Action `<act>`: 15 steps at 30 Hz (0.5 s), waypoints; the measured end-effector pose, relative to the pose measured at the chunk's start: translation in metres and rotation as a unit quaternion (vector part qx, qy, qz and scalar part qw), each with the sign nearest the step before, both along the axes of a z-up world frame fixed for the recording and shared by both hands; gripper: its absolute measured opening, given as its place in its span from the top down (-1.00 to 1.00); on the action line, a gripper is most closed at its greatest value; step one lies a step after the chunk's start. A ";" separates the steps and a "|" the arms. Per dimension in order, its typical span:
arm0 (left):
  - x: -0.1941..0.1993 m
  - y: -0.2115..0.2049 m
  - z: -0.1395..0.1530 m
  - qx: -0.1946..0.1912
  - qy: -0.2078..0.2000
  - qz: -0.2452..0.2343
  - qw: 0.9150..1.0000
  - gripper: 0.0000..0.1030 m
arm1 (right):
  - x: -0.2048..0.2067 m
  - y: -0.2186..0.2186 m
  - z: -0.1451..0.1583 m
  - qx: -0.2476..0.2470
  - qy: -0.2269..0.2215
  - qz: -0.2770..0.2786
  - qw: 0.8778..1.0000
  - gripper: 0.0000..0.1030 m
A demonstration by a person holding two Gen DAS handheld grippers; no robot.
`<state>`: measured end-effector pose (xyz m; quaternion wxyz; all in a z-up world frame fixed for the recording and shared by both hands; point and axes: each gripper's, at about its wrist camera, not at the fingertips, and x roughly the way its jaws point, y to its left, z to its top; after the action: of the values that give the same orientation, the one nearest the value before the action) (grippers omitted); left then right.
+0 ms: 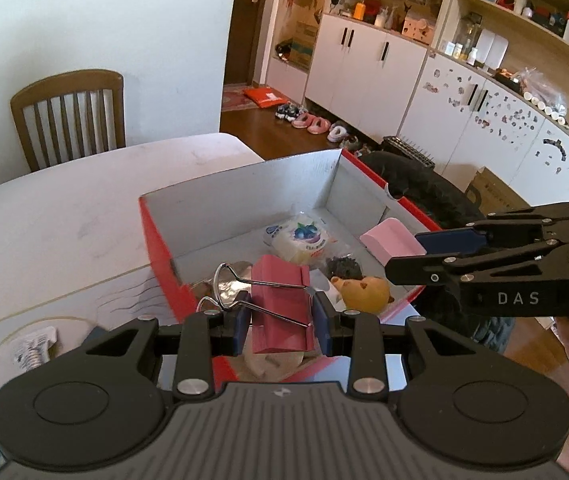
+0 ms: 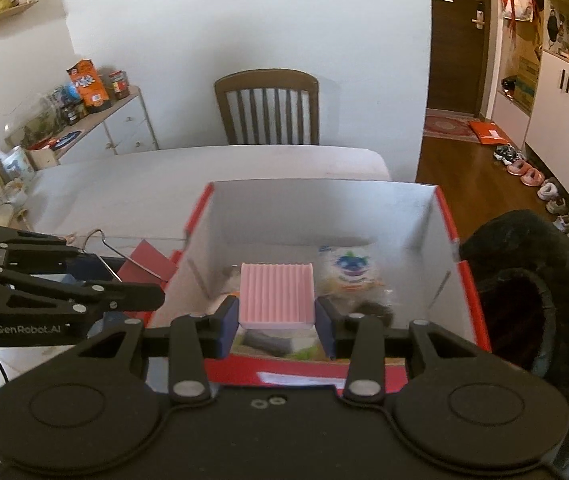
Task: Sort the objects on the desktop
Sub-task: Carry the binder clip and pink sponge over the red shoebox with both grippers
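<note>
Several things already lie inside the red cardboard box with grey inner walls (image 1: pixel 240 196): a clear-wrapped snack with a blueberry label (image 1: pixel 298 240), a yellow spotted plush toy (image 1: pixel 364 292) and a dark fuzzy lump (image 1: pixel 342 266). The left hand-held gripper (image 1: pixel 282 326) clamps a large red metal binder clip with wire handles (image 1: pixel 280 308) above the box's near-left corner. The right hand-held gripper (image 2: pixel 276 320) pinches a pink ribbed block (image 2: pixel 275 298) over the box interior. Judging by this, both items remain to be released; a small white packet (image 1: pixel 32 350) left of the box on the white counter (image 1: pixel 64 216) may still need sorting.
</note>
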<state>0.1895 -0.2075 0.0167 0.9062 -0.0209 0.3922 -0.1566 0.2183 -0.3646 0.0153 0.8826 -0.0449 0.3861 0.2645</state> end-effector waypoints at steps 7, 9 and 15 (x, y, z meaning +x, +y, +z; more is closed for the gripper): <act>0.040 -0.020 -0.012 0.021 0.017 0.007 1.000 0.37 | 0.023 -0.016 -0.013 -0.014 0.010 -0.010 1.000 0.23; 0.052 -0.024 -0.017 0.030 0.021 0.008 0.999 0.37 | 0.031 -0.019 -0.017 -0.016 0.015 -0.013 1.000 0.23; 0.089 -0.030 -0.035 0.043 0.050 0.022 0.998 0.37 | 0.051 -0.020 -0.032 -0.031 0.027 -0.013 0.999 0.23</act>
<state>0.2783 -0.2379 -0.0181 0.8888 0.0012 0.4427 -0.1182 0.2697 -0.3842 -0.0165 0.8735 -0.0597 0.4182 0.2420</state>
